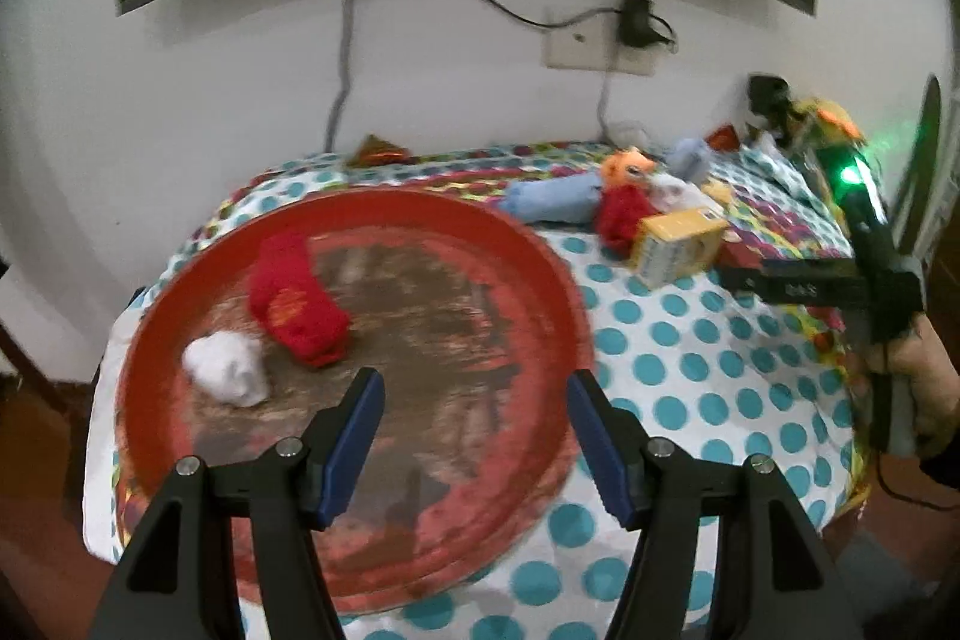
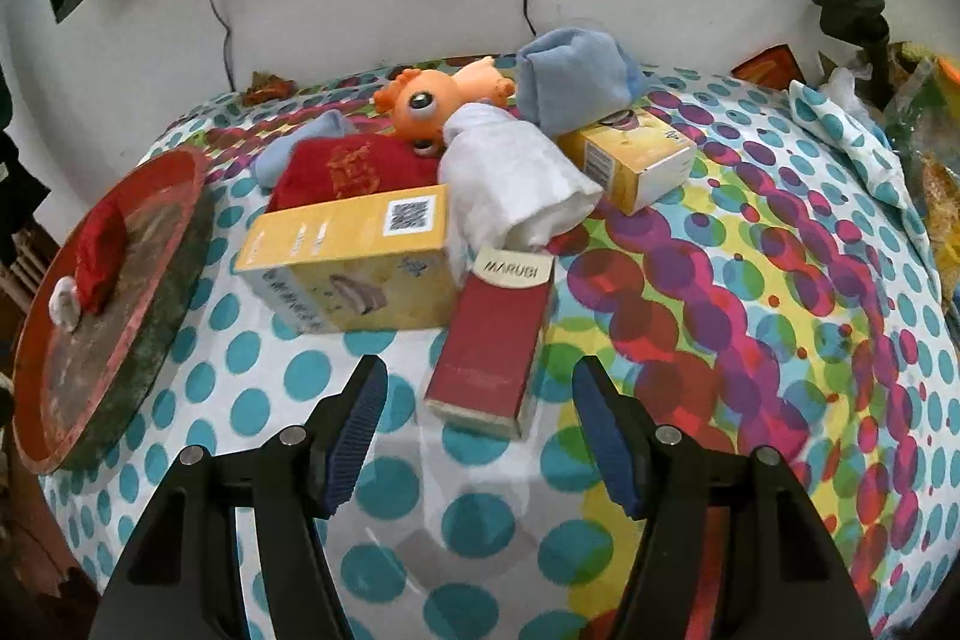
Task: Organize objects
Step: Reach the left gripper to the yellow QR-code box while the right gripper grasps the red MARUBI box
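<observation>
Blue ribbed pads line both grippers, and each stands wide apart with nothing between its fingers. The left gripper (image 1: 474,400) hangs above the near part of a round red tray (image 1: 540,256), touching nothing. The right gripper (image 2: 477,388) points at a red Marubi box (image 2: 489,340) lying flat just ahead of its tips, not in contact.

The tray sits at the left edge of the table, its worn brown centre rimmed in red. On it lie a red sock (image 1: 297,304) and a balled white sock (image 1: 228,367), close together at the left of the tray; the tray's right half is bare.

The polka-dot cloth (image 2: 276,370) covers the table, and a band of it is free between the tray and the pile. In that pile a large yellow box (image 2: 354,259) leans against a second red sock (image 2: 354,169); a rolled white cloth (image 2: 516,178) rests on an orange toy (image 2: 420,103), with a blue sock (image 2: 570,85) and a smaller yellow box (image 2: 630,160) to the right.
</observation>
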Demonstrator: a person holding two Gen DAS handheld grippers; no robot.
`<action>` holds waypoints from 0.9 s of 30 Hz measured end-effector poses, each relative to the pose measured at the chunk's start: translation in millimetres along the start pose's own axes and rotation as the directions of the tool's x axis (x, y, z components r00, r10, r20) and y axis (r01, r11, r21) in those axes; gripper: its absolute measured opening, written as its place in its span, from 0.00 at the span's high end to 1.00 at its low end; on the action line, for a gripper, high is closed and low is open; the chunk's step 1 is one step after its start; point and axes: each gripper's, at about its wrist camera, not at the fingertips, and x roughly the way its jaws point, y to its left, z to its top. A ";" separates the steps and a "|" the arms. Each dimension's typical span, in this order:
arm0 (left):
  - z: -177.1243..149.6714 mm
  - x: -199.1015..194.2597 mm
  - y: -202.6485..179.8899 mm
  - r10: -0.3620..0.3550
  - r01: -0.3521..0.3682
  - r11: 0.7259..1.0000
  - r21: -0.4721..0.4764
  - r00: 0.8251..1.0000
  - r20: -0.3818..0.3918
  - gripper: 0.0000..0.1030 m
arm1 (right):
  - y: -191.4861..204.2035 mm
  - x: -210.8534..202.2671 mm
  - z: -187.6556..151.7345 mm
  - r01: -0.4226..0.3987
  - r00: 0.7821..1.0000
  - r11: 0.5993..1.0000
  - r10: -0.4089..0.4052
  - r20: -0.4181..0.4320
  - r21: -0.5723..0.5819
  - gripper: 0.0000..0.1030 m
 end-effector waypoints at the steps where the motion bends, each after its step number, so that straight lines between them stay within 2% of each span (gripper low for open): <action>1: 3.2 3.8 -6.5 0.007 -0.007 1.000 0.024 1.000 -0.009 0.37 | -1.5 2.5 0.4 -0.005 1.000 1.000 0.005 -0.002 0.004 0.43; 3: 9.9 11.1 -18.9 -0.002 0.003 0.998 0.068 1.000 -0.024 0.37 | -3.8 6.4 1.2 -0.010 1.000 1.000 0.010 -0.004 0.007 0.50; 6: 21.7 21.1 -37.5 -0.039 0.042 0.991 0.123 0.999 -0.031 0.37 | -4.3 7.8 2.0 0.004 1.000 0.999 -0.004 0.001 -0.032 0.66; 8: 29.7 28.8 -50.9 -0.074 0.079 0.984 0.160 0.997 -0.035 0.37 | -8.1 7.3 2.6 0.006 1.000 0.999 -0.006 0.001 -0.044 0.73; 14: 49.9 58.5 -87.9 -0.190 0.208 0.945 0.250 0.977 -0.096 0.37 | -32.0 3.1 1.7 0.030 0.999 0.998 -0.030 0.015 -0.048 0.73; 18: 63.6 79.1 -106.8 -0.264 0.302 0.903 0.306 0.951 -0.162 0.37 | -44.9 1.0 1.3 0.016 1.000 0.999 -0.015 0.025 -0.042 0.73; 25: 91.0 114.2 -134.0 -0.317 0.420 0.822 0.383 0.898 -0.304 0.37 | -52.8 0.2 1.3 -0.030 0.999 0.999 0.031 0.032 -0.011 0.73; 27: 96.5 121.9 -139.4 -0.298 0.417 0.812 0.408 0.897 -0.326 0.37 | -55.1 0.0 1.1 -0.045 0.998 0.999 0.045 0.034 0.001 0.73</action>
